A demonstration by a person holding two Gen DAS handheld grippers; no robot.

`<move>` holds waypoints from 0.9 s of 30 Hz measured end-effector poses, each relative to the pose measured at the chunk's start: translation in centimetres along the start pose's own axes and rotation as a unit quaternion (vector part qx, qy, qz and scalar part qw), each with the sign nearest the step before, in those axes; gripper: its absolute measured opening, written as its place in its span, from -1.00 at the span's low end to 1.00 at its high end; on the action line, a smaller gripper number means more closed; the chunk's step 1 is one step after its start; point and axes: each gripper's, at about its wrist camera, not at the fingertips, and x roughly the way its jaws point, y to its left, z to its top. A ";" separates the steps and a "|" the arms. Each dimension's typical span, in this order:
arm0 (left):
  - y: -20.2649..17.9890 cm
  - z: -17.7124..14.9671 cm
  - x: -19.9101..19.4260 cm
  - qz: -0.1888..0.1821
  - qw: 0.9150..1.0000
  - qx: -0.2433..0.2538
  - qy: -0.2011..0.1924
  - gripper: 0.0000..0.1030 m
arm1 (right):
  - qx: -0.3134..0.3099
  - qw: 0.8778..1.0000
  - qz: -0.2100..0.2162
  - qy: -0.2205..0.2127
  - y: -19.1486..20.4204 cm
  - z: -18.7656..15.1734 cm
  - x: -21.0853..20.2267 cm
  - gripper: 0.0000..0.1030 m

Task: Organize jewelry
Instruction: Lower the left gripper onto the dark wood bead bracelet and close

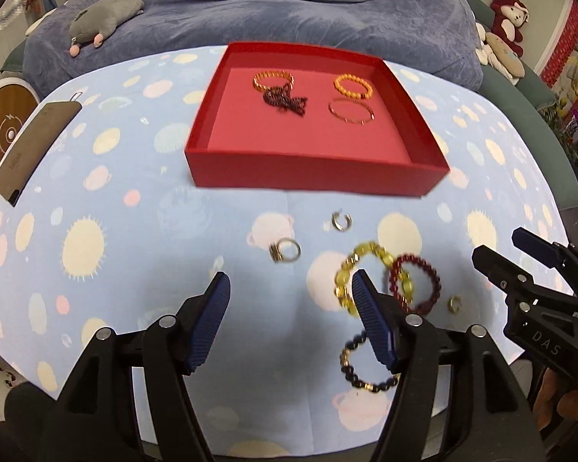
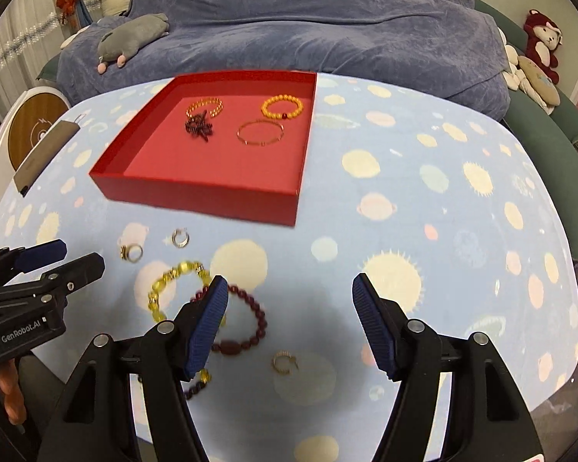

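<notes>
A red tray point(image 1: 312, 171) point(image 2: 196, 196) holds several bracelets: an orange bead one point(image 1: 353, 85), a thin gold bangle point(image 1: 350, 111), a gold one point(image 1: 273, 79) and a dark bead cluster point(image 1: 285, 101). On the cloth lie a yellow bracelet point(image 1: 350, 269) point(image 2: 169, 281), a dark red one point(image 1: 424, 281) point(image 2: 250, 319), a dark blue one point(image 1: 362, 369), two rings point(image 1: 285, 250) point(image 1: 341, 220) and a small gold ring point(image 1: 454, 303) point(image 2: 284, 362). My left gripper point(image 1: 291, 300) is open and empty above the cloth. My right gripper point(image 2: 289, 304) is open and empty.
The round table wears a light blue planet-print cloth point(image 1: 115, 231). A brown case point(image 1: 34, 146) lies at its left edge. A blue-covered sofa point(image 1: 289, 7) with a grey plush toy point(image 1: 104, 15) stands behind. Each gripper shows in the other's view point(image 1: 528, 281) point(image 2: 38, 269).
</notes>
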 end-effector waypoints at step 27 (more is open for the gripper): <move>-1.5 -4.9 2.9 0.012 0.999 0.041 0.030 -0.82 | 0.030 0.999 0.017 0.036 0.1 -2.8 3.5 0.18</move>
